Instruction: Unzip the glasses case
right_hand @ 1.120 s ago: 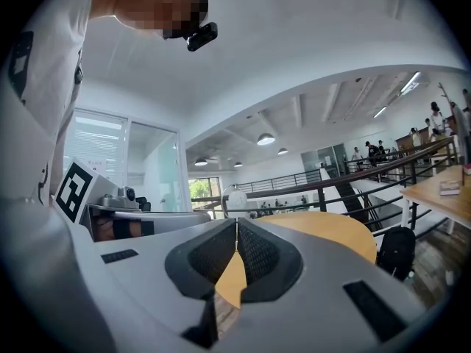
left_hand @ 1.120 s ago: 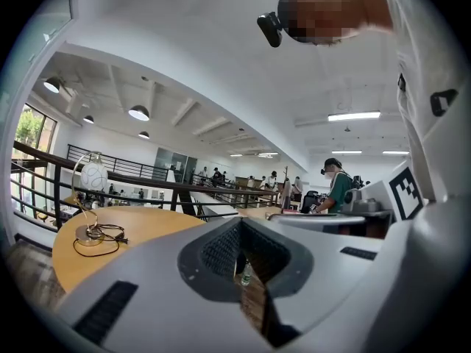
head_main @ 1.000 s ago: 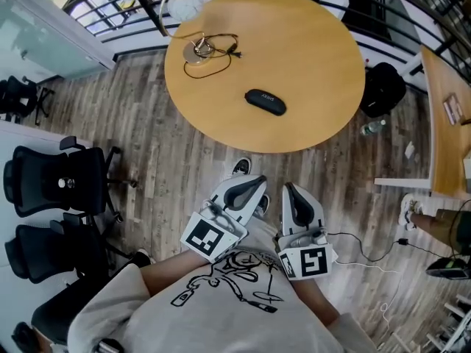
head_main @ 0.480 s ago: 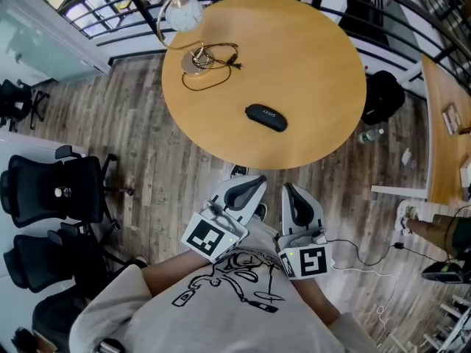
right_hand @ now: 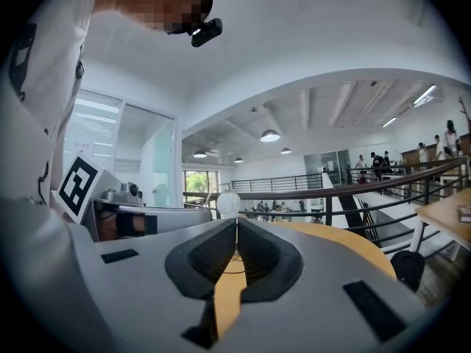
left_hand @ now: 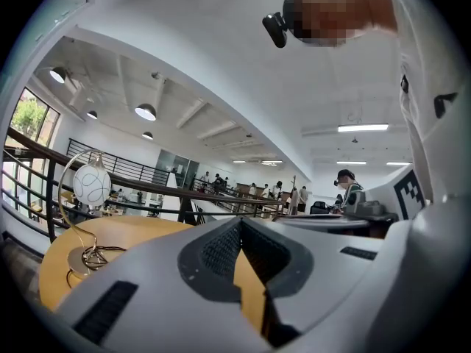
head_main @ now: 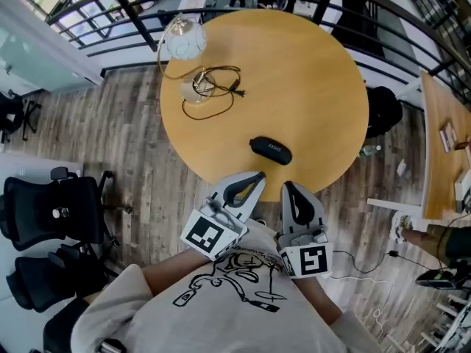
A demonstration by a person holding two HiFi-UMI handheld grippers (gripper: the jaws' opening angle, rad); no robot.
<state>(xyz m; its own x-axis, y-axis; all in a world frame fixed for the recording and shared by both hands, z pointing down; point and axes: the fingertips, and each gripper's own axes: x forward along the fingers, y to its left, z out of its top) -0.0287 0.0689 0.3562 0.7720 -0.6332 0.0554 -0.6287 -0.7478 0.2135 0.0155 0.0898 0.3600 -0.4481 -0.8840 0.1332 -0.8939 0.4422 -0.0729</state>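
Note:
A black zipped glasses case (head_main: 270, 150) lies near the front edge of the round wooden table (head_main: 309, 72) in the head view. My left gripper (head_main: 259, 176) and right gripper (head_main: 285, 186) are held side by side close to the person's chest, just short of the table's rim. Both are shut with nothing between the jaws. In the left gripper view my left gripper (left_hand: 239, 221) points level across the table top (left_hand: 118, 234). The right gripper (right_hand: 236, 220) looks over the same table (right_hand: 346, 245). The case is hidden behind the jaws in both gripper views.
A globe lamp (head_main: 184, 41) with a coiled black cable (head_main: 213, 83) stands at the table's far left. Black office chairs (head_main: 55, 212) stand left on the wood floor. A black bag (head_main: 383, 109) and a bottle (head_main: 370, 151) sit right of the table, near another desk (head_main: 441, 145). A railing (head_main: 147, 13) runs behind.
The person has walked toward the table with both grippers held in front. The table and the case now appear much nearer to the grippers. Both grippers stayed shut.

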